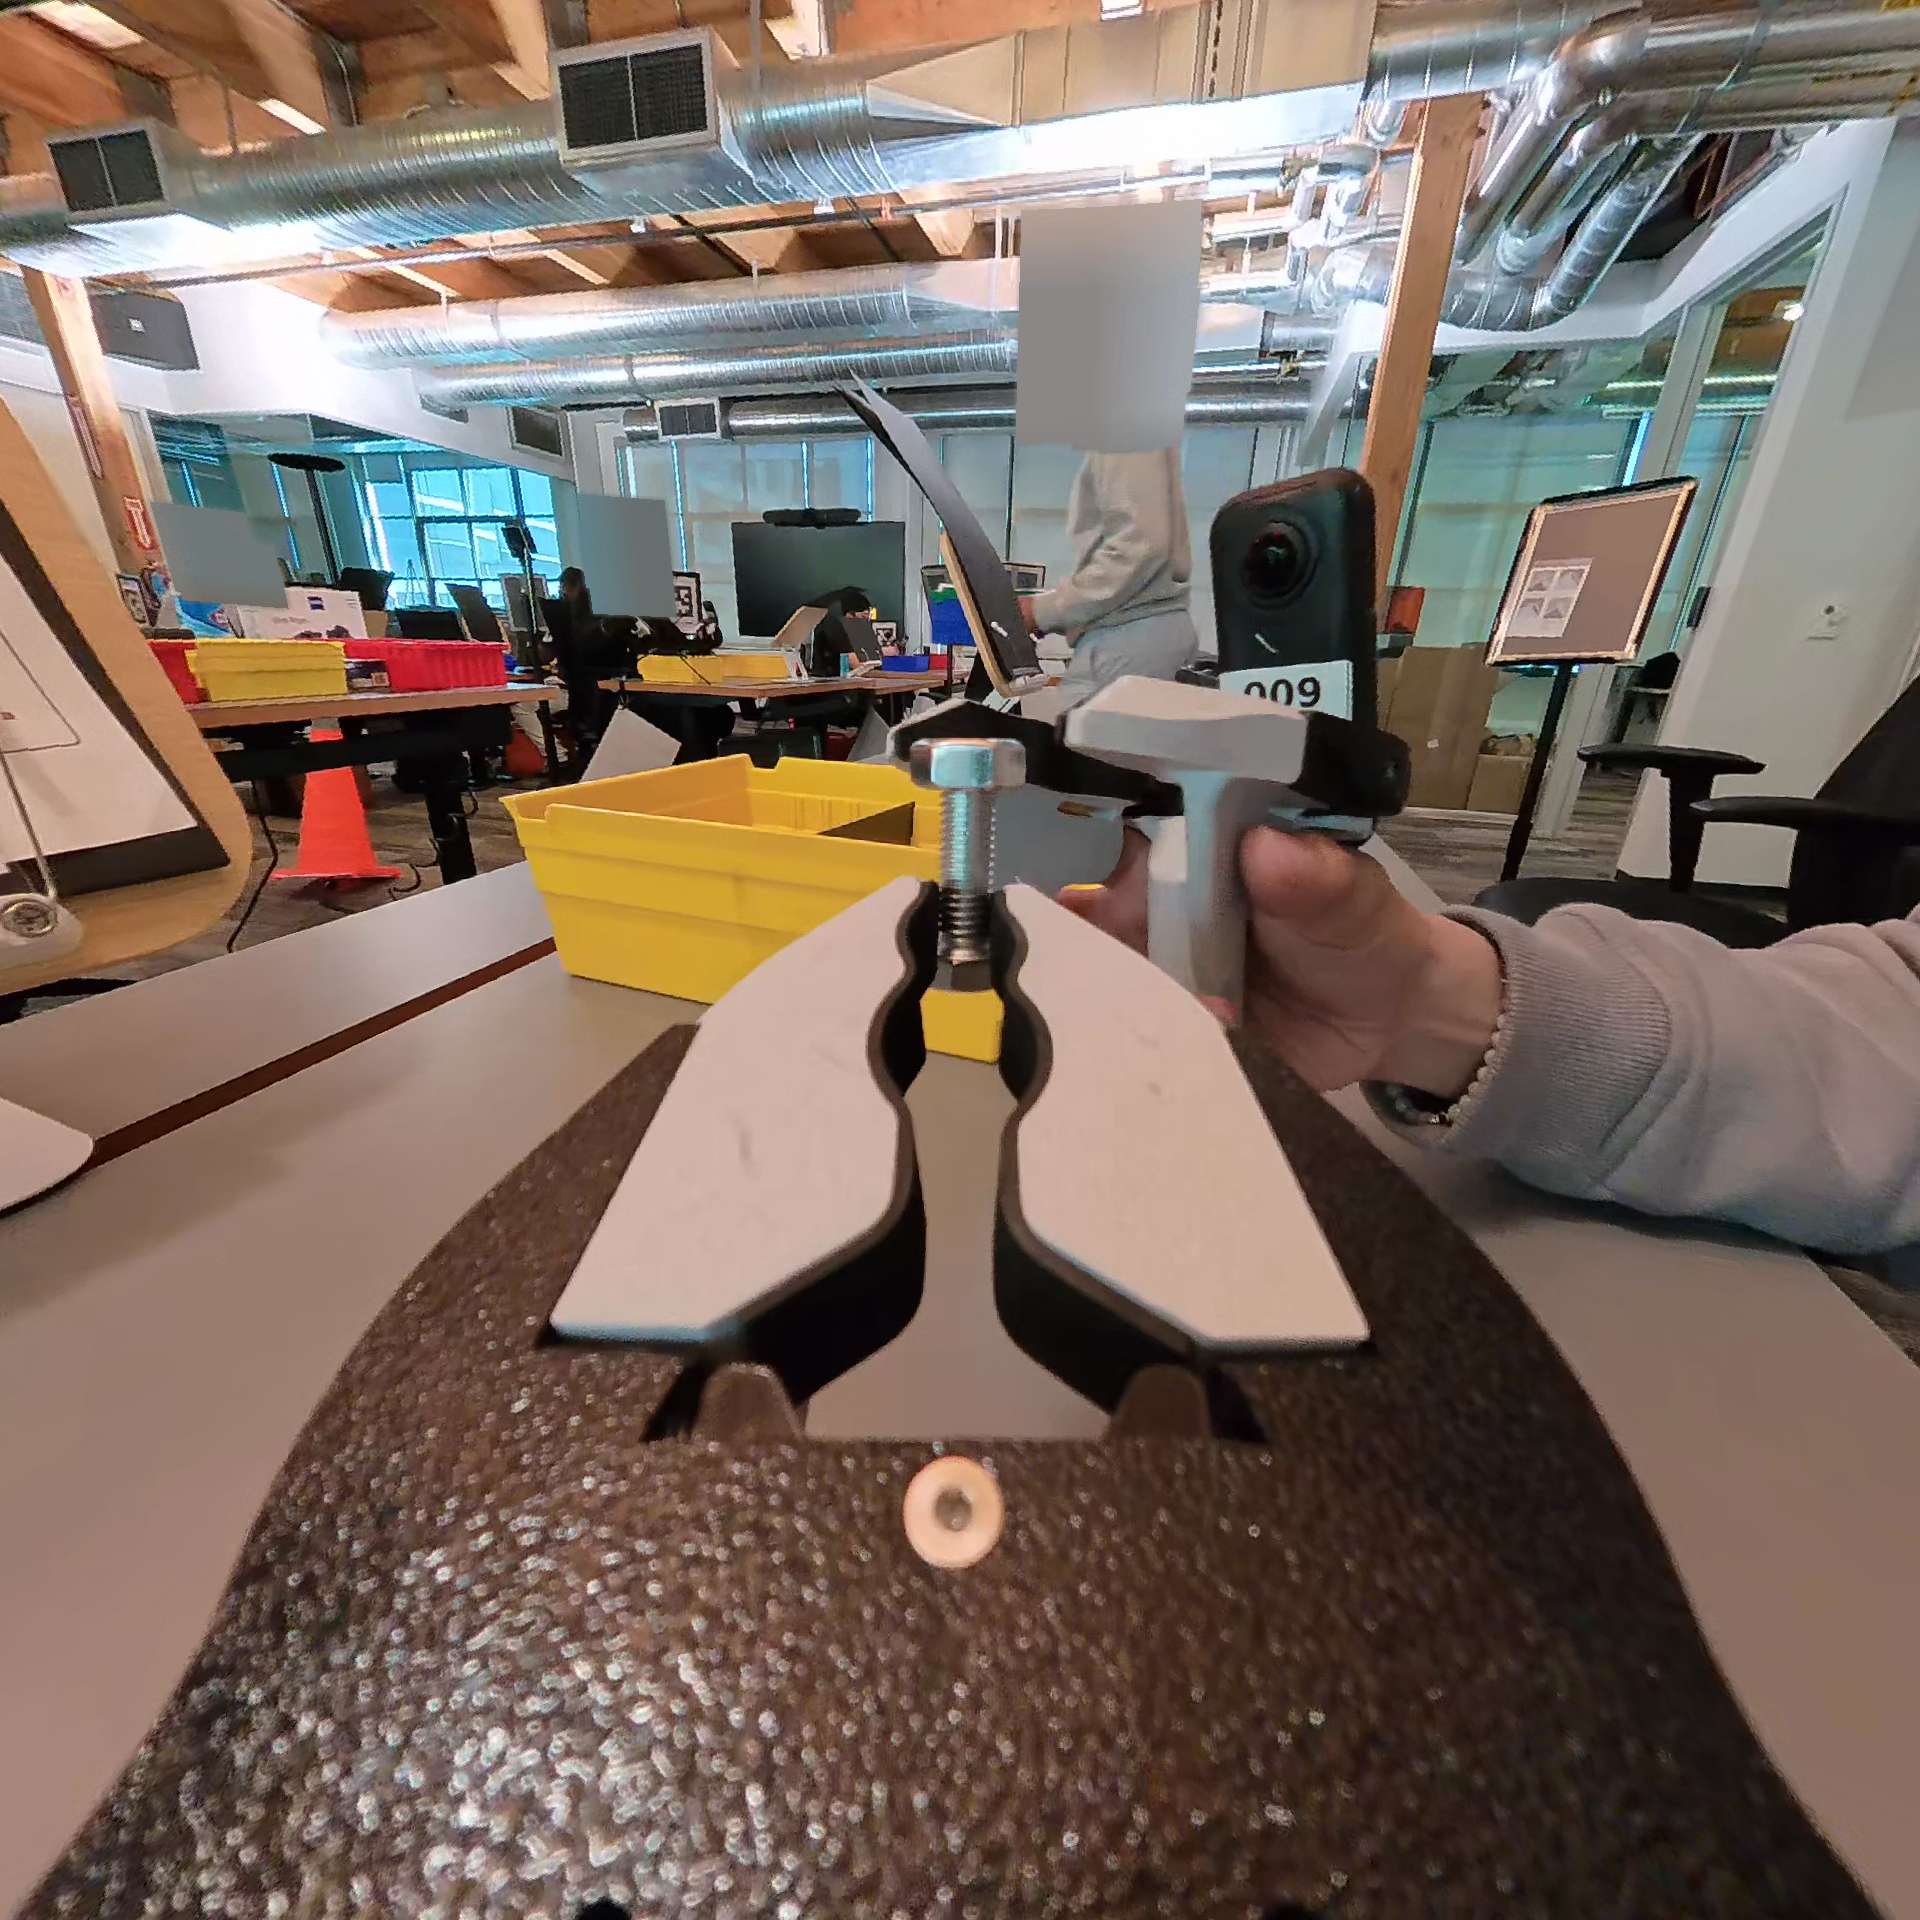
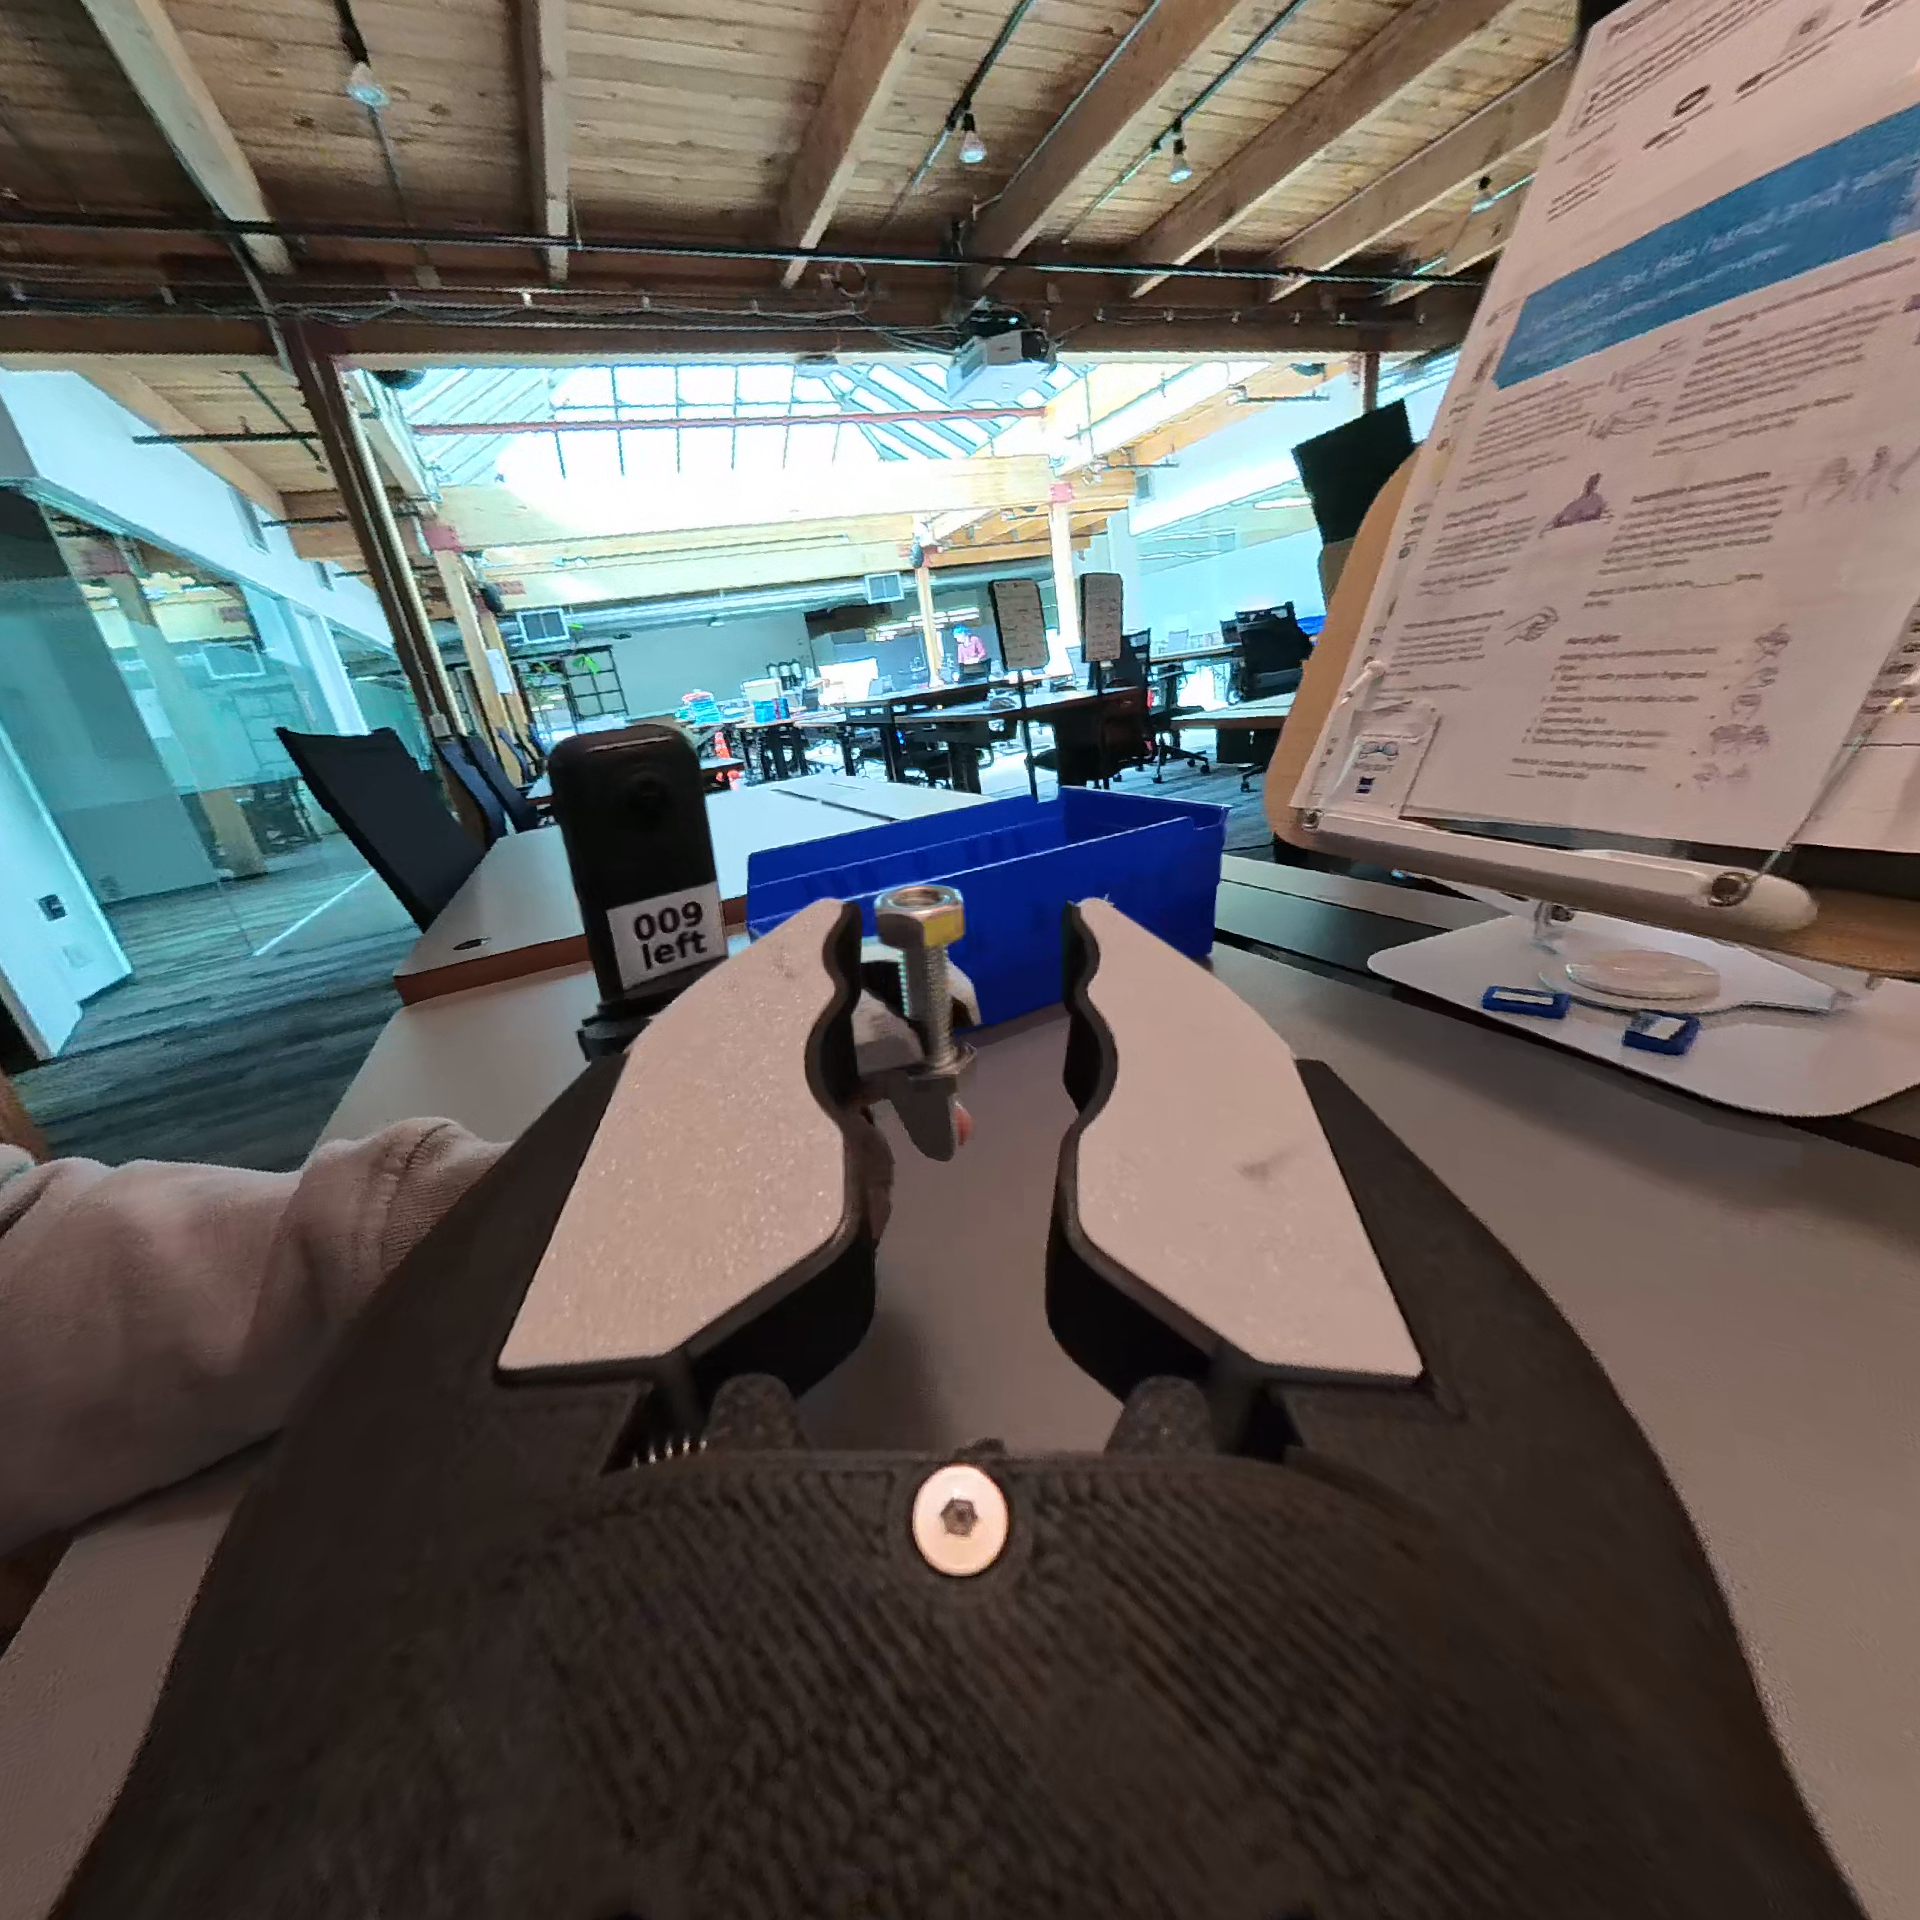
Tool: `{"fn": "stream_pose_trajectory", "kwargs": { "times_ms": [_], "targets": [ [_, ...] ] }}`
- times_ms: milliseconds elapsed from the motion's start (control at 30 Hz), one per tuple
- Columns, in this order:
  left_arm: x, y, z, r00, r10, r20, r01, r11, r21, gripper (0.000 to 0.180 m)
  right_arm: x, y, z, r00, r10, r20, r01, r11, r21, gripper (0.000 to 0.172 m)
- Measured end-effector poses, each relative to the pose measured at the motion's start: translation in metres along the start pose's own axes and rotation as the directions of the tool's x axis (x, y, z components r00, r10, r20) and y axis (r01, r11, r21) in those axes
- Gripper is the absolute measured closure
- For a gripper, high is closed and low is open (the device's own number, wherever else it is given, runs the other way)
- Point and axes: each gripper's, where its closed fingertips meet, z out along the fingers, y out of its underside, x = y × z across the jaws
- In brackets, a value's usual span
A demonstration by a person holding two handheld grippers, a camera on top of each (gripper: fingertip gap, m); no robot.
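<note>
In the left wrist view my left gripper (image 1: 961,904) is shut on the threaded shank of a silver bolt (image 1: 966,831). It holds the bolt upright above the table, hex end up. My right gripper (image 1: 1184,727), held by a hand (image 1: 1340,966), is just behind and right of the bolt's top. In the right wrist view my right gripper (image 2: 961,935) is open. The bolt (image 2: 925,987) stands between its fingertips, nearer the left one, and neither pad touches it. The left gripper's tips (image 2: 920,1107) clamp the bolt from below.
A yellow bin (image 1: 707,862) stands on the grey table (image 1: 312,1195) behind the bolt. A blue bin (image 2: 1039,862) sits beyond my right gripper. A document stand with papers (image 2: 1662,520) is at the right. Office desks, chairs and a standing person are farther back. Left and right tips are no more than a few centimetres apart.
</note>
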Motion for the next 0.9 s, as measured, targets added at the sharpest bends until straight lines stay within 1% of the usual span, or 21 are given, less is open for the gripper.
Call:
{"fn": "stream_pose_trajectory", "kwargs": {
  "times_ms": [133,300,367,500,567,733,800,900],
  "targets": [
    [0.003,0.004,0.003,1.0,0.017,-0.007,-0.017,1.0,-0.021,0.172,-0.007,0.008,0.006,0.998,-0.058,-0.004,0.058,0.998,-0.039,0.139],
    [0.003,0.005,0.004,1.0,0.024,-0.002,-0.024,0.999,-0.029,0.172,-0.007,0.009,0.006,0.999,-0.05,-0.008,0.05,0.998,-0.038,0.144],
    [0.002,0.006,0.004,1.0,0.025,0.001,-0.025,0.999,-0.03,0.172,-0.006,0.007,0.005,0.999,-0.051,-0.011,0.051,0.998,-0.03,0.154],
    [0.002,0.007,0.004,1.0,0.025,0.001,-0.025,0.999,-0.033,0.171,-0.005,0.008,0.004,0.999,-0.051,-0.01,0.051,0.998,-0.038,0.155],
    [0.004,0.006,0.003,1.0,0.016,-0.022,-0.017,0.999,-0.029,0.171,-0.007,0.007,0.004,0.998,-0.055,0.021,0.056,0.997,-0.045,0.155],
    [0.022,-0.002,0.001,0.986,-0.041,-0.162,0.043,0.999,0.005,0.172,-0.024,0.0,-0.002,0.983,-0.009,0.183,0.015,0.999,-0.032,0.155],
    [0.027,-0.005,0.0,0.976,-0.065,-0.207,0.07,0.997,0.017,0.172,-0.029,-0.002,-0.003,0.973,0.012,0.229,-0.007,1.0,-0.025,0.155],
    [0.028,-0.004,0.0,0.975,-0.067,-0.211,0.071,0.997,0.01,0.172,-0.028,-0.001,-0.004,0.971,0.013,0.237,-0.003,0.999,-0.04,0.155]
  ]
}}
